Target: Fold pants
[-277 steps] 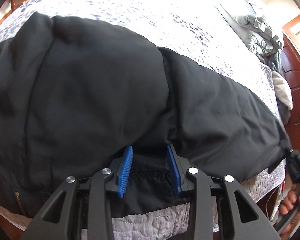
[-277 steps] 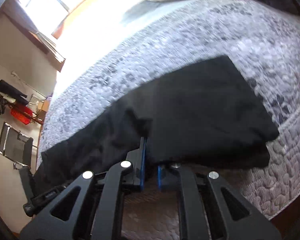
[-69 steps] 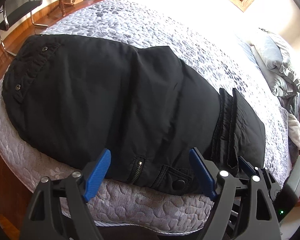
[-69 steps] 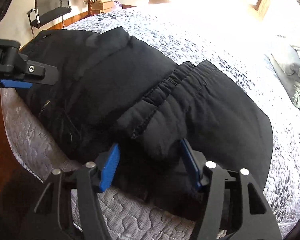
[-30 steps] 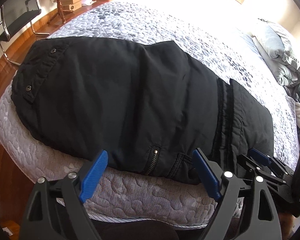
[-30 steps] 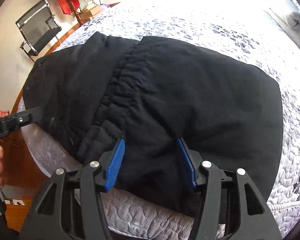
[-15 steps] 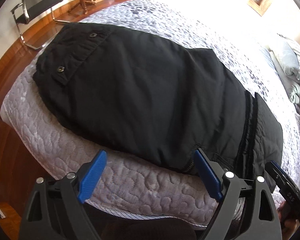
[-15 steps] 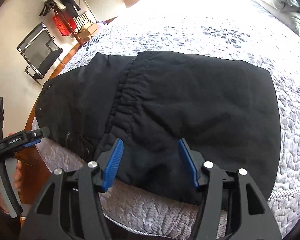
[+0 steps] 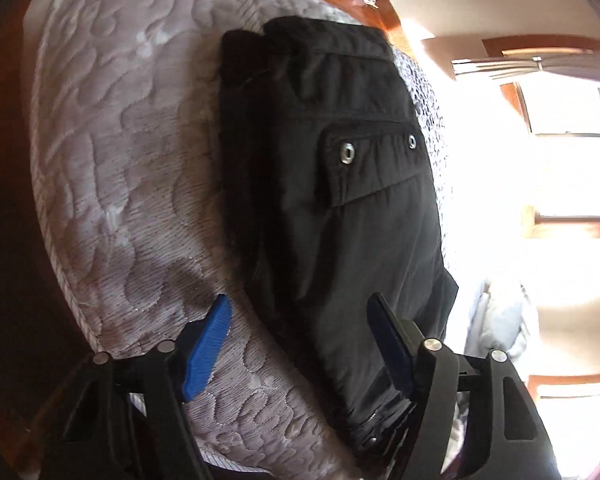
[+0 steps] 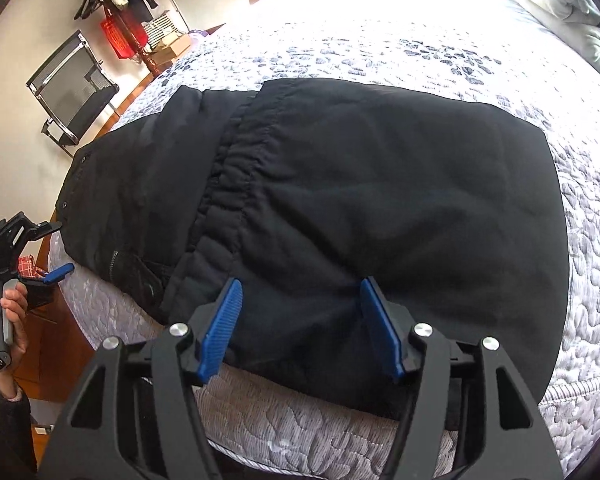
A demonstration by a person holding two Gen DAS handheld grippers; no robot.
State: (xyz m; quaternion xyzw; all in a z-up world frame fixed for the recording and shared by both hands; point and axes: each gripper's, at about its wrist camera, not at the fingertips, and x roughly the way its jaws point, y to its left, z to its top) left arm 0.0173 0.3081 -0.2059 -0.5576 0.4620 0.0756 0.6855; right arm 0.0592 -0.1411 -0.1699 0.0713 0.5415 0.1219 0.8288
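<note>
At the far left of the right view, a hand (image 10: 10,304) held the left gripper (image 10: 54,250) off the corner of the bed (image 10: 292,436), with its jaws wide open and nothing in them. Next came the black pants (image 10: 380,208), which lay flat near the bed's front edge. They looked folded at least once, because the gathered cuff (image 10: 228,184) of the leg end lay on top of the part with the zip (image 10: 113,260). The left view showed the pants (image 9: 340,216) from one end, with a snap pocket flap (image 9: 374,160) on top, and the left gripper (image 9: 300,344) just over their near end but not pinching them. To the right, the right gripper (image 10: 300,324) was open wide too, with its blue pads (image 10: 220,328) just over the cloth and nothing held. I think one more fold was left, to make the pile smaller. There were no boxes or baskets near the pants that I could see into.
</note>
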